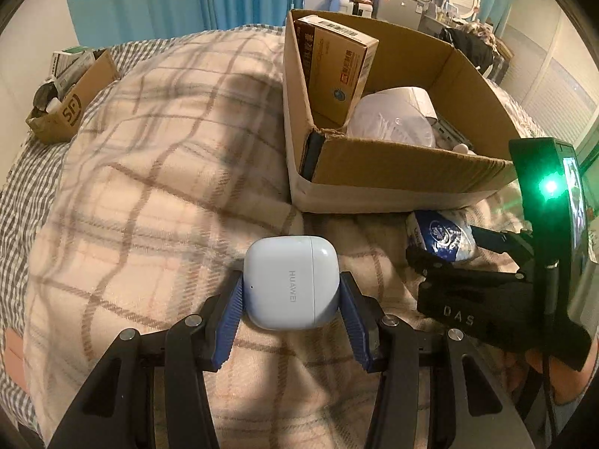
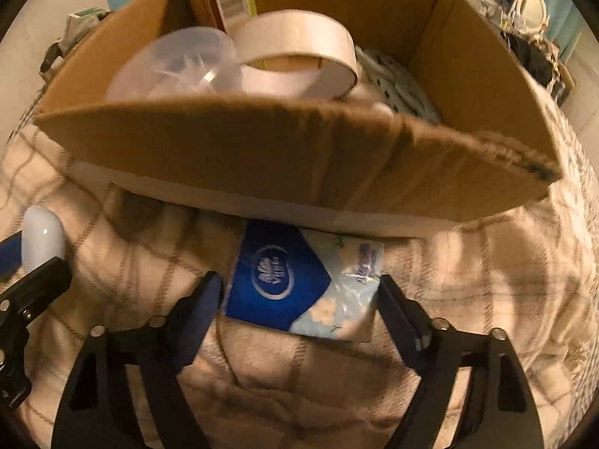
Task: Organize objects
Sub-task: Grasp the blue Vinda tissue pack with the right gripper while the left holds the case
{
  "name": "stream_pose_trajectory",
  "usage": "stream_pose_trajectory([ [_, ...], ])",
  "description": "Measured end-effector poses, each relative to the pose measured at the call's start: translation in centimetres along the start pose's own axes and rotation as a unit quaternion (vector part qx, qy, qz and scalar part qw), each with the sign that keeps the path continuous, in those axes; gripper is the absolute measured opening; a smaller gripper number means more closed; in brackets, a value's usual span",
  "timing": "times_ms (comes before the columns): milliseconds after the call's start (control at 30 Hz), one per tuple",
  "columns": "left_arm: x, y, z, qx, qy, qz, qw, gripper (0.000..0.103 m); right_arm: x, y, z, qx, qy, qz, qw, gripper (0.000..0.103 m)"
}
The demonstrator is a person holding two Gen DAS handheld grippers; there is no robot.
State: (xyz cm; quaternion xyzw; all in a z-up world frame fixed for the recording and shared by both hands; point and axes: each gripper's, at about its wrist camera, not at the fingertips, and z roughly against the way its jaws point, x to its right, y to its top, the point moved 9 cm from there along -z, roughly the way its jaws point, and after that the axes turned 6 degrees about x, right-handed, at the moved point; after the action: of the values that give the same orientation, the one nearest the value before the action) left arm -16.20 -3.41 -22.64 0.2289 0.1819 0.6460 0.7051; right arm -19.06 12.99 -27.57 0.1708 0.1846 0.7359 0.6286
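My left gripper (image 1: 291,287) is shut on a white Huawei earbud case (image 1: 290,280), its blue pads pressing both sides, just above the plaid blanket. The case's end also shows at the left of the right wrist view (image 2: 39,237). My right gripper (image 2: 299,286) is shut on a blue and white tissue pack (image 2: 299,280), right in front of the large cardboard box (image 2: 292,157). In the left wrist view the right gripper body (image 1: 486,299) sits at the right with the tissue pack (image 1: 441,237) at its tip, below the box (image 1: 393,172).
The large box holds a brown carton (image 1: 333,60), a clear plastic lid (image 2: 176,63), a roll of tape (image 2: 299,52) and a patterned item. A smaller cardboard box (image 1: 71,101) with items stands far left on the bed. Blue curtains and furniture are behind.
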Motion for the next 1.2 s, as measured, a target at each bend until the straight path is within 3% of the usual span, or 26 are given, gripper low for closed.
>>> stream_pose_trajectory([
  [200, 0.1, -0.3, 1.6, 0.002, -0.003, 0.001, 1.0, 0.051, -0.2, -0.4, 1.8, 0.011, -0.006, 0.006, 1.0, 0.076],
  [567, 1.9, 0.6, 7.4, 0.044, -0.013, -0.008, 0.9989, 0.051, -0.6, -1.1, 11.7, 0.084, 0.032, -0.015, 0.996, 0.076],
  [733, 2.6, 1.8, 10.0, 0.062, -0.032, -0.003, 0.9976, 0.051, -1.4, 0.7, 16.5, 0.13, 0.041, -0.005, 0.991, 0.076],
  [1000, 3.9, 7.5, 13.8, 0.104, -0.056, -0.01, 0.9929, 0.051, 0.0, 4.5, 23.1, 0.189, 0.06, -0.005, 0.98, 0.076],
  [1200, 5.8, 11.7, 12.7, 0.113, -0.07, -0.033, 0.9905, 0.051, 1.5, 8.7, 24.0, 0.207, 0.045, 0.004, 0.977, 0.076],
])
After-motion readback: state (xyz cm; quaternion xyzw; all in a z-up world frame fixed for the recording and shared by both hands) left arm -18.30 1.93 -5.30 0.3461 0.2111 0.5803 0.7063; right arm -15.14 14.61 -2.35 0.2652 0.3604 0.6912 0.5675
